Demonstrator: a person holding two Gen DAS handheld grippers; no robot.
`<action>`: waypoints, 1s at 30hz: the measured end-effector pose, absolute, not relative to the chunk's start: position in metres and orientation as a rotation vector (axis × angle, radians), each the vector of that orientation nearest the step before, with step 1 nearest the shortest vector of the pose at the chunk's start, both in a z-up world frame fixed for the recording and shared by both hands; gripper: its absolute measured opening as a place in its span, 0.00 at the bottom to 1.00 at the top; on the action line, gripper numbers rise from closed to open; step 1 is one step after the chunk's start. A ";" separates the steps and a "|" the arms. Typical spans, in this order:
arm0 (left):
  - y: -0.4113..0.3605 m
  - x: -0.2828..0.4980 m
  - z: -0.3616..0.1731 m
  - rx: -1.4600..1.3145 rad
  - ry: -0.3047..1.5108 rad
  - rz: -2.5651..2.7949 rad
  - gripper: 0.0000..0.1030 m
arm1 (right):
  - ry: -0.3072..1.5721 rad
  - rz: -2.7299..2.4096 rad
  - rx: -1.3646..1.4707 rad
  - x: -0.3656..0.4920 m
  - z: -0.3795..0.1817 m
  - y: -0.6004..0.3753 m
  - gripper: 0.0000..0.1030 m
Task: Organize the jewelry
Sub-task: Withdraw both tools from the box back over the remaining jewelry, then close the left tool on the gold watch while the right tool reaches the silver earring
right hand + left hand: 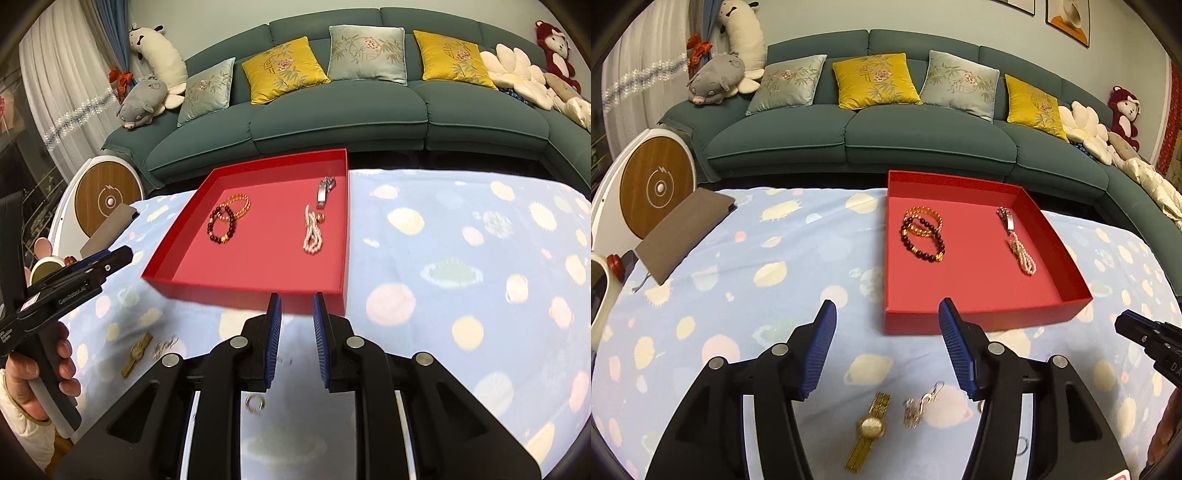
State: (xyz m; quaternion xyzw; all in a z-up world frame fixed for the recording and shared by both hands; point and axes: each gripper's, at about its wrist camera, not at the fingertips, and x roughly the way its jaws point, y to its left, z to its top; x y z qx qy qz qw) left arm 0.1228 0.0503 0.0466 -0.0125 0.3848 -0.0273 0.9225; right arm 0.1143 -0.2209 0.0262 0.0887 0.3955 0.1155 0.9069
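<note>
Mid-sorting: left gripper [886, 350] spread wide, right gripper [297, 341] parted narrowly, both empty; gold watch [870, 430] awaits pickup, red tray [979, 319] at one o'clock.

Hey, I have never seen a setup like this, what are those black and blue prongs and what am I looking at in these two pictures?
No robot here: a person holds a handheld gripper in each hand, each with a fisheye camera looking along its blue-padded jaws. One picture is from the left gripper, jaws wide open and empty. The other is from the right gripper, jaws narrower but apart, also empty.

Both hover over a planet-print blanket. On it sits a red tray holding an amber bracelet, a dark bead bracelet, a silver bracelet and a pearl strand. Outside the tray lie a gold watch, a small silver piece and a ring.
</note>
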 end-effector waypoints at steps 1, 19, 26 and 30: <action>0.054 0.115 0.045 -0.033 0.798 -0.056 0.55 | 0.816 0.244 0.185 0.107 0.026 -0.220 0.17; 0.052 0.061 -0.007 -0.029 0.889 -0.112 0.55 | 0.916 0.273 0.116 0.054 -0.020 -0.214 0.28; 0.057 0.071 -0.027 0.014 0.924 -0.076 0.55 | 0.956 0.274 0.121 0.060 -0.034 -0.213 0.28; 0.055 0.074 -0.034 0.034 0.925 -0.077 0.53 | 0.957 0.282 0.129 0.062 -0.033 -0.212 0.28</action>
